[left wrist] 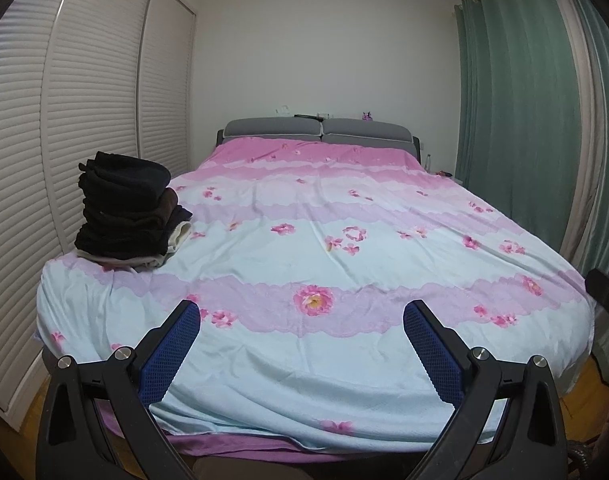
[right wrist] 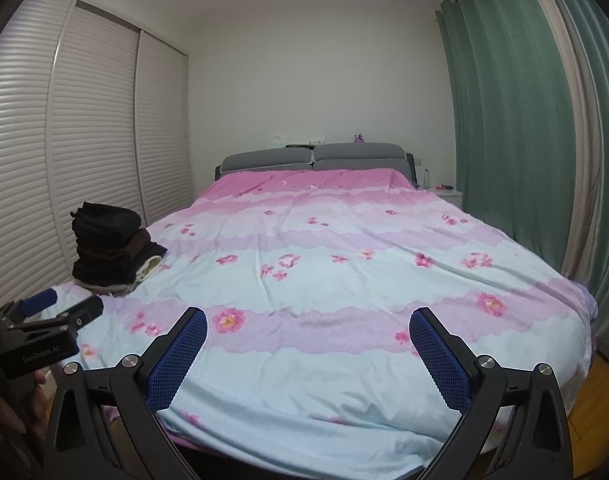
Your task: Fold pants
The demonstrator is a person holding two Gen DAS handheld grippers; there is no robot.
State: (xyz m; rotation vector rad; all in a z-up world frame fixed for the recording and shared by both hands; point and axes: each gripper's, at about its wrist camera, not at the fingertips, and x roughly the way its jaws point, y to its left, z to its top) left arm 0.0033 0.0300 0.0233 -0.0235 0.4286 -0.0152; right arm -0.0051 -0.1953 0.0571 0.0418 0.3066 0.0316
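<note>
Both hand-held grippers, left (left wrist: 300,316) and right (right wrist: 307,322), are hanging released and holding nothing over the bed (left wrist: 384,360). Folded pants are sitting in a stack (left wrist: 124,208) at its left corner. No unfolded pants are showing, so folding seems nearly finished.

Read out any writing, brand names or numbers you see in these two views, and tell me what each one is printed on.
"GenRobot.Ai": pale lettering on the black body of the left gripper, seen at the lower left of the right wrist view; the last letters are faint, so that ending is uncertain.
Small items on the headboard: too small and blurred to read any label.
Bottle beside the bed: no legible label.
Nothing else carries text.
</note>
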